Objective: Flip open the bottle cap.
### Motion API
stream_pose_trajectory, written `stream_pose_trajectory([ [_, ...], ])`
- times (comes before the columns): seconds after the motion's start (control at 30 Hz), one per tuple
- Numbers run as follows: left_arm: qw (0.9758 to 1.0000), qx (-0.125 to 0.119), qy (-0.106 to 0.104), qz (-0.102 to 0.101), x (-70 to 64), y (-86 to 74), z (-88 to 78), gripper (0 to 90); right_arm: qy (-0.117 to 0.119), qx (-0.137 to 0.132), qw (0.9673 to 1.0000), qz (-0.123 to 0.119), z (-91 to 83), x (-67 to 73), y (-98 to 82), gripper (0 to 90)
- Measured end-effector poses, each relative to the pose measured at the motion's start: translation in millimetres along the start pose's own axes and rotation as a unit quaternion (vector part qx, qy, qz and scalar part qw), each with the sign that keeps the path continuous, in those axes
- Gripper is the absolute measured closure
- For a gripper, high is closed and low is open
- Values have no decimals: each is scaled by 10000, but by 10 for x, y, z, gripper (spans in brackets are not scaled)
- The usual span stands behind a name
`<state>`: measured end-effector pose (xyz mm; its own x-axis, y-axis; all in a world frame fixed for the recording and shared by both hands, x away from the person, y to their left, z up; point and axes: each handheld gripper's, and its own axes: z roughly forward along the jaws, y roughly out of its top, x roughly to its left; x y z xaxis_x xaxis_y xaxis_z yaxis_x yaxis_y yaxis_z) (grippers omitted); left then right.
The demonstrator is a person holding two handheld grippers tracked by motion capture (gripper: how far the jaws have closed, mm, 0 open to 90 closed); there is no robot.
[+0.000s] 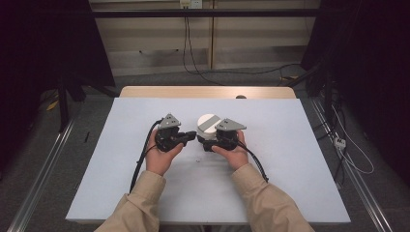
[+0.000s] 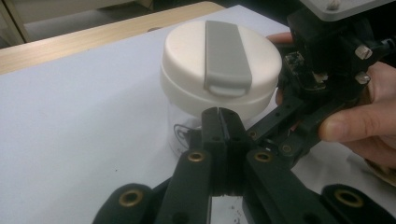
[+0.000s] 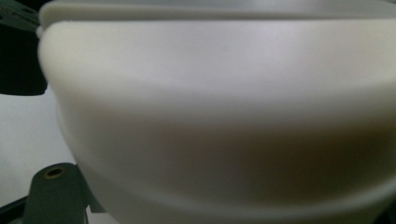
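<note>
A pale blue mat covers the worktop [image 1: 270, 193], whose wooden far edge shows; behind it lie a grey floor, trailing cables and dark curtains at both sides. The left gripper [image 2: 218, 116] has its jaws pressed together on nothing, their tips just short of the jar [image 2: 219, 70], which stands upright with a white lid and grey strap. The right gripper [image 1: 209, 143] is clamped on the jar below the lid; the lid hides its jaw tips. In the right gripper view the lid looms blurred. The jar's contents are hard to make out.
</note>
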<state>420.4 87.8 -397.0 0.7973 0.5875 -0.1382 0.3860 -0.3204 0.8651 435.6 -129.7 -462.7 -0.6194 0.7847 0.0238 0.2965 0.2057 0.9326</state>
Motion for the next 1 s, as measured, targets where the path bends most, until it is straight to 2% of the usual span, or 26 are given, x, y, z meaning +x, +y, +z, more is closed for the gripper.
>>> stream_pose_trajectory([
  [0.07, 10000, 38, 6, 16, -10, 10, 31, 900, 5, 3, 10000, 11, 0, -3, 0, 189],
  [0.3, 9999, -94, -33, 27, -68, 56, 88, 900, 9, 13, 10000, 18, 1, -4, 0, 189],
  [0.5, 9998, -150, 9, 124, -110, 125, 93, 900, 8, 8, 10000, 4, 1, -2, -1, 189],
  [1.0, 9994, -197, 100, 264, -130, 383, 101, 900, 5, 15, 10000, 24, 3, 1, 0, 189],
])
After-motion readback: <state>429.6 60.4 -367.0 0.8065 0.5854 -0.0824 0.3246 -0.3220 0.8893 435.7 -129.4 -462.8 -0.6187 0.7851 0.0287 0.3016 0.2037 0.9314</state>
